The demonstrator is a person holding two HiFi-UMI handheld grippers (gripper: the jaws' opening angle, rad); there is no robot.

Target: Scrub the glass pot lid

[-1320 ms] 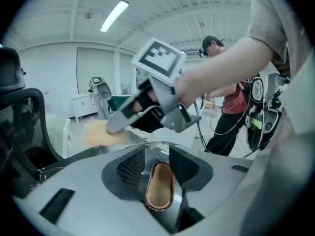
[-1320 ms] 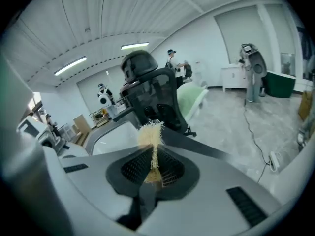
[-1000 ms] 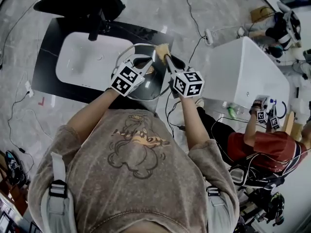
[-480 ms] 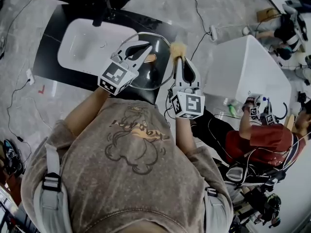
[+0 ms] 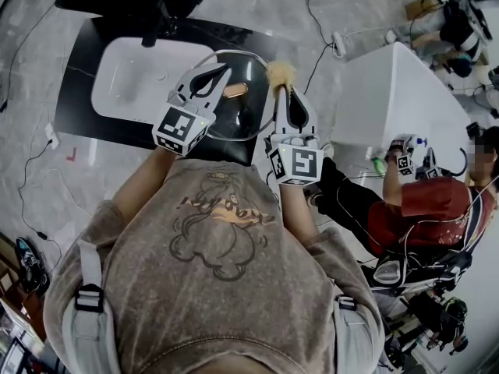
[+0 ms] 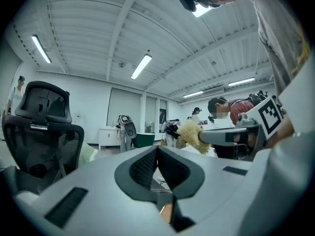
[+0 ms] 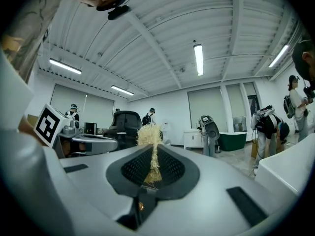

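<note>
The glass pot lid (image 5: 249, 111) is round and clear, with a brownish handle (image 5: 235, 90), and hangs tilted over the counter's front right. My left gripper (image 5: 222, 70) lies across the lid's left part, jaws shut on it. In the left gripper view the left gripper (image 6: 157, 149) shows closed jaws and almost nothing of the lid. My right gripper (image 5: 282, 89) is shut on a pale yellow fibrous scrubber (image 5: 281, 73) at the lid's right rim. The tuft of the scrubber (image 7: 149, 134) sticks out of the closed right gripper (image 7: 154, 150). The scrubber (image 6: 193, 134) also shows in the left gripper view.
A white sink basin (image 5: 129, 84) sits in a black counter (image 5: 82, 65), with a dark faucet (image 5: 160, 22) behind it. A big white tub (image 5: 398, 107) stands at the right. A seated person in red (image 5: 429, 209) holds other grippers. Cables cross the floor.
The right gripper has swung from leaning left to pointing straight ahead, carrying the scrubber from the lid's top edge to its right rim. The left gripper and lid shifted slightly up and left.
</note>
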